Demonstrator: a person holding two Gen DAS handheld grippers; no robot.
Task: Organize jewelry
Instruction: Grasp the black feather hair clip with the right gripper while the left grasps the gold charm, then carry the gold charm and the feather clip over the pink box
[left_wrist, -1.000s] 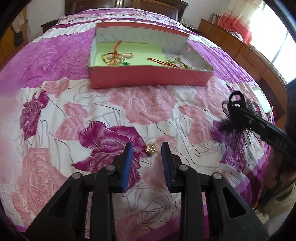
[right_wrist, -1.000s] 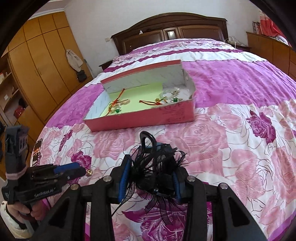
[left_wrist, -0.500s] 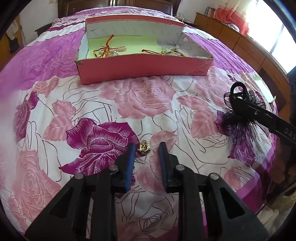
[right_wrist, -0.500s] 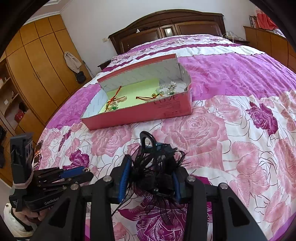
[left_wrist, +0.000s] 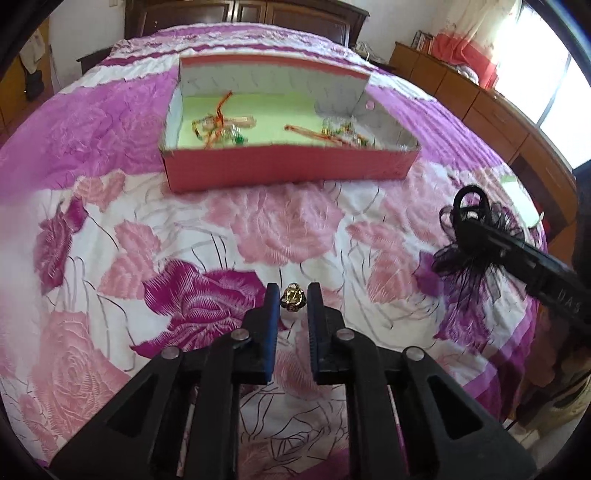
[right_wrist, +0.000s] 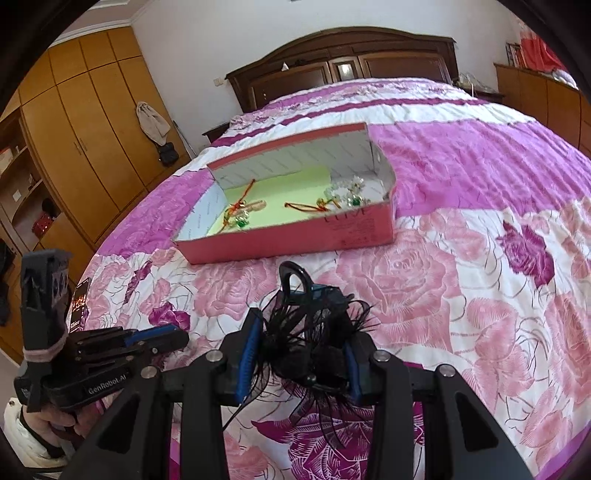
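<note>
A small gold ring (left_wrist: 293, 298) sits between the tips of my left gripper (left_wrist: 291, 301), whose jaws are closed on its sides above the floral bedspread. My right gripper (right_wrist: 301, 334) is shut on a black feathered hair clip (right_wrist: 310, 325); the clip also shows at the right of the left wrist view (left_wrist: 476, 236). A pink open box (left_wrist: 288, 173) with a green floor lies ahead on the bed, also in the right wrist view (right_wrist: 295, 236). It holds red-corded beaded jewelry (left_wrist: 221, 123) on the left and more pieces (left_wrist: 332, 134) on the right.
The floral bedspread (left_wrist: 277, 221) covers the bed. A dark wooden headboard (right_wrist: 351, 70) stands behind. Wooden wardrobes (right_wrist: 85, 122) stand on the left, low wooden cabinets (left_wrist: 480, 96) on the right. A phone (right_wrist: 78, 304) lies near the bed's left edge.
My left gripper's jaws have closed in from either side of the gold ring onto it. Both views have tilted up toward the box. The right gripper keeps its hold on the hair clip.
</note>
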